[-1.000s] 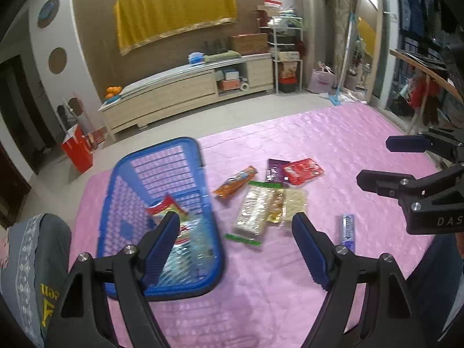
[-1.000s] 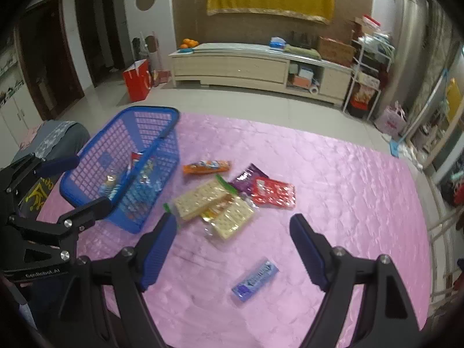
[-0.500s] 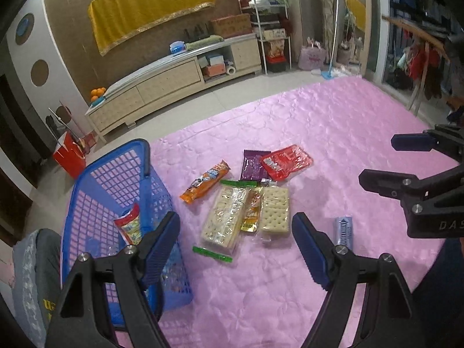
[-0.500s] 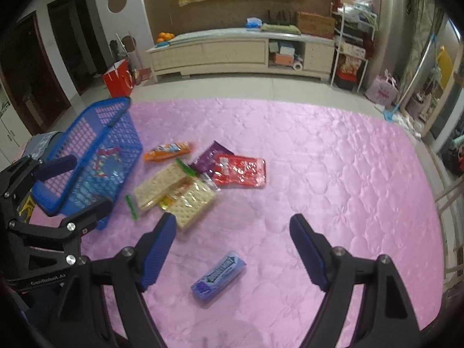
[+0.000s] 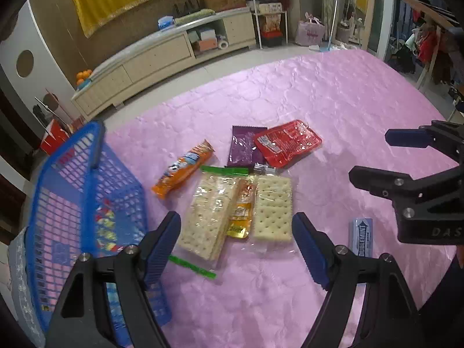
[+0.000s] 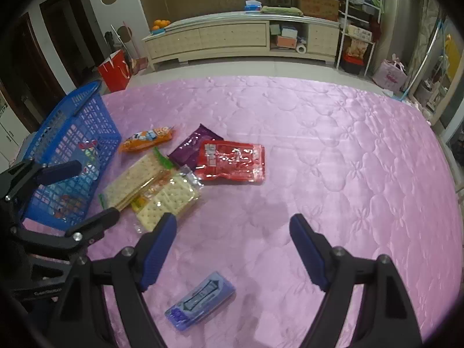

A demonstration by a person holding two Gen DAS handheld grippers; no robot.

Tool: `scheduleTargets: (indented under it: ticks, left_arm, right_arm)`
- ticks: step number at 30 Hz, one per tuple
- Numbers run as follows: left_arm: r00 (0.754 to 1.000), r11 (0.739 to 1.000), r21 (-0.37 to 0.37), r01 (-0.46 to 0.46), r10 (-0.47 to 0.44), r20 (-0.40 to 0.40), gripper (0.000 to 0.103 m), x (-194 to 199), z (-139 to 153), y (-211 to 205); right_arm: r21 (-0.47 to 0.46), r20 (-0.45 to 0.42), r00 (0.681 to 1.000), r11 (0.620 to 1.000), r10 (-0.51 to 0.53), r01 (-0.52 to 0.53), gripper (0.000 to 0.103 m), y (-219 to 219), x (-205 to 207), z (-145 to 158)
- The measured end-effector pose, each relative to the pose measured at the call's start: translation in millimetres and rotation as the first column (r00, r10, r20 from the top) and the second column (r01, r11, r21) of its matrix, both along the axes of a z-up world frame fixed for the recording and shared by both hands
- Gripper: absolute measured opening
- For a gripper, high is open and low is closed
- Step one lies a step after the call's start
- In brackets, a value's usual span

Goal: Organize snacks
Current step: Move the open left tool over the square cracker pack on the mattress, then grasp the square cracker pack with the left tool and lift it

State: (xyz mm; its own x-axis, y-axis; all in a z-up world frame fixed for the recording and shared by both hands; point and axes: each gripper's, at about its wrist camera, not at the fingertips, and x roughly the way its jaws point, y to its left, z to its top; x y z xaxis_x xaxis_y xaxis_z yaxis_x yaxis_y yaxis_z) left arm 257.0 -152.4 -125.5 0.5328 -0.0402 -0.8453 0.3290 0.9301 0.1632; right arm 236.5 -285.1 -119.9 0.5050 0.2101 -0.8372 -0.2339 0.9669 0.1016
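Both sets of jaws stand wide open and hold nothing. The left gripper (image 5: 236, 240) hangs right over the cracker packs (image 5: 235, 211), whose long axis runs roughly along its line of sight, so it is the nearer hand for them. The blue basket (image 5: 69, 191) sits just to their left, near the pink bed's (image 5: 333, 92) left edge. The gum pack (image 6: 200, 300) lies alone under the right gripper (image 6: 232, 249), lying slantwise. Only the left view shows snacks inside the basket, probably small packets, though blurred.

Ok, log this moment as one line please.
left gripper: open, above crackers | right gripper: open, empty | gum: on mat | basket: holds some snacks
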Motion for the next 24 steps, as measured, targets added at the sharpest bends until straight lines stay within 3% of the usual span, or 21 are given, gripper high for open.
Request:
scheduleTargets:
  ticks: [14, 19, 21, 22, 24]
  left_arm:
    - [0.988, 0.998, -0.051, 0.024, -0.032, -0.154, 0.078, 37, -55, -22]
    - [0.985, 0.998, -0.064, 0.009, -0.020, -0.172, 0.077, 43, -64, -24]
    - [0.986, 0.999, -0.048, 0.018, -0.025, -0.167, 0.071, 42, -65, -27]
    - [0.983, 0.998, -0.056, 0.025, -0.035, -0.182, 0.057, 42, -66, -28]
    - [0.979, 0.997, -0.070, 0.030, -0.044, -0.197, 0.047, 42, -68, -30]
  right_arm:
    - [-0.058, -0.037, 0.999, 0.998, -0.015, 0.013, 0.084, -13, 17, -33]
    - [-0.051, -0.046, 0.999, 0.998, -0.029, 0.027, 0.084, -17, 20, -37]
    - [-0.054, -0.054, 0.998, 0.998, -0.038, 0.035, 0.084, -18, 21, -40]
    - [-0.053, -0.060, 0.997, 0.998, -0.044, 0.040, 0.084, -19, 21, -41]
    - [-0.050, -0.071, 0.996, 0.998, -0.049, 0.046, 0.084, -19, 23, -42]
